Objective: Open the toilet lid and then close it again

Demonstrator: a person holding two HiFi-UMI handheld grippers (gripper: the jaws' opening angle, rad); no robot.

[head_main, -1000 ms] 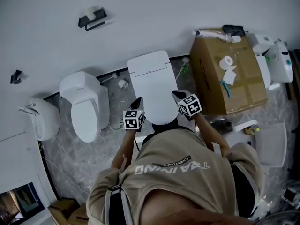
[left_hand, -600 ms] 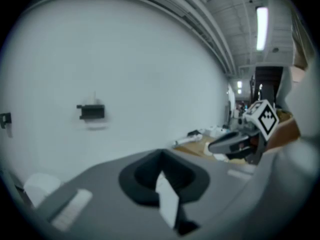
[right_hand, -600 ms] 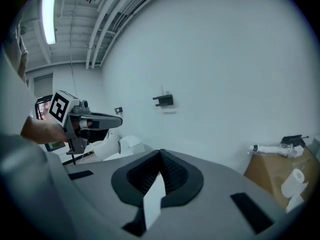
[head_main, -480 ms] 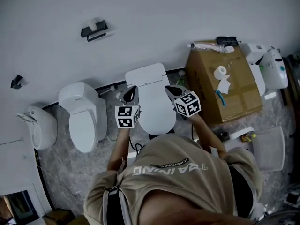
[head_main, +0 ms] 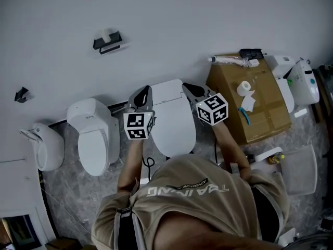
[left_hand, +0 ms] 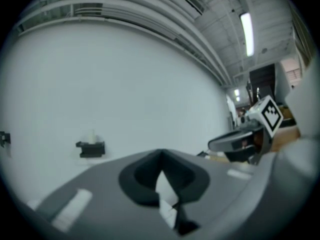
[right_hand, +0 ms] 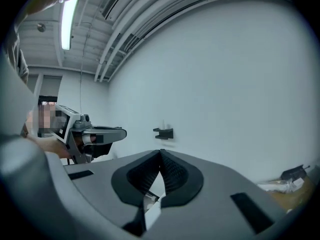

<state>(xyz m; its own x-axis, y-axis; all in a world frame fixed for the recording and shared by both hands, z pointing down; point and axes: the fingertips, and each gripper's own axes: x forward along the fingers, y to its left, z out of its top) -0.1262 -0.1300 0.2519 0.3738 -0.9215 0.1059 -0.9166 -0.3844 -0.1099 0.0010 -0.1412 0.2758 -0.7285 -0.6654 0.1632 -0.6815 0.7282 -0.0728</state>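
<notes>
The white toilet (head_main: 174, 121) stands against the wall in the head view, its lid facing me. I cannot tell how far the lid is raised. My left gripper (head_main: 141, 94) is at the toilet's left rear side and my right gripper (head_main: 188, 87) at its right rear side. Both are held high and point at the wall. In the left gripper view the left gripper's (left_hand: 161, 154) jaws meet at the tips, and a white sliver shows in the gap below. The right gripper (right_hand: 160, 153) looks the same in its own view. Whether either holds the lid is unclear.
A second white toilet (head_main: 93, 134) and a small wall fixture (head_main: 44, 145) stand to the left. A cardboard box (head_main: 250, 100) with a paper roll (head_main: 243, 87) sits close on the right. A black holder (head_main: 106, 39) hangs on the wall. White panels (head_main: 299, 168) lie on the floor at right.
Both grippers have risen and moved from the lid's front sides back toward the wall. The head camera has shifted with them.
</notes>
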